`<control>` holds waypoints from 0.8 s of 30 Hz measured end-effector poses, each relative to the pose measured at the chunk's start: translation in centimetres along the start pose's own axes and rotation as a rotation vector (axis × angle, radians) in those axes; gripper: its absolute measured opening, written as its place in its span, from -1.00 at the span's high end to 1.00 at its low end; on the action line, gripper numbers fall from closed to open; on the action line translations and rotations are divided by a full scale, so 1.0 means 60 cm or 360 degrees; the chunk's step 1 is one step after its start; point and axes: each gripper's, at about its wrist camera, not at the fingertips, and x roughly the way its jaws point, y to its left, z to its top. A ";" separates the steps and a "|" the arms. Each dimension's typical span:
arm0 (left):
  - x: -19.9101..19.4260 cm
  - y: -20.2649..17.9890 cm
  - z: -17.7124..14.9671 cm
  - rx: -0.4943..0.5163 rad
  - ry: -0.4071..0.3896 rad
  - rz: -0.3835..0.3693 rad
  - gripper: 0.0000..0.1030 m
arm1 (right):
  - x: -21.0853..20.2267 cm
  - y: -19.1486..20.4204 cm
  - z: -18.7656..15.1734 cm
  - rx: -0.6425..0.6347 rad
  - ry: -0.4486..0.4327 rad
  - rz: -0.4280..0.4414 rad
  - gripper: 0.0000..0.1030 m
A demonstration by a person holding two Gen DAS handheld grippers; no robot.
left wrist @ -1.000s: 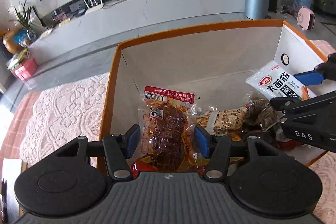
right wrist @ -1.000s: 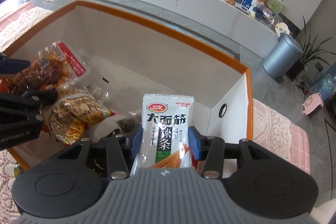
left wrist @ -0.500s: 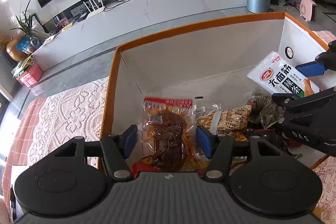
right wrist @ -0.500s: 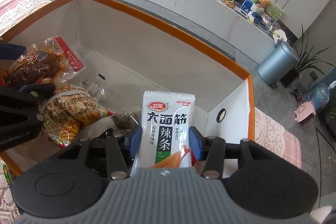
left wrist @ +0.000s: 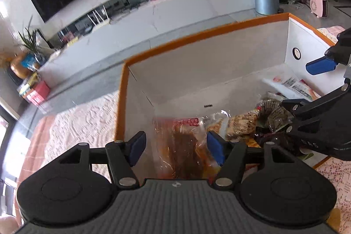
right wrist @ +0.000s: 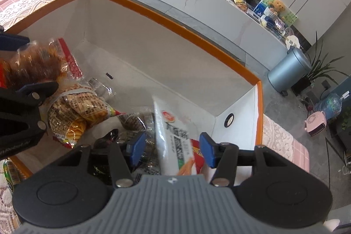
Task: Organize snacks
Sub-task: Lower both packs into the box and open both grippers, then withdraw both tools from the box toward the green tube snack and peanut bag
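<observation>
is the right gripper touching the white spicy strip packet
Apart. The right wrist view shows the right gripper open, with a gap on each side between its blue pads and the white spicy strip packet, which tilts loose over the orange-rimmed box.

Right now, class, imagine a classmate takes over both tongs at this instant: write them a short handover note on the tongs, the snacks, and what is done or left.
Left tongs: open, with the red-brown meat snack pack lying loose between the fingers, inside the orange-rimmed box.
Right tongs: open; the white spicy-strip packet is tilted between the fingers, in no grip.
In the box too: a yellow checkered snack bag and dark wrapped snacks.
Done: both packs are over or in the box.
Left: pull both tongs clear. A green item lies outside the box; it may be next.
</observation>
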 end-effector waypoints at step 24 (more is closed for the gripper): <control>-0.151 0.041 -0.027 -0.0169 -0.0201 0.0030 -0.66 | -0.150 -0.010 -0.038 -0.0016 -0.0131 -0.0061 -0.88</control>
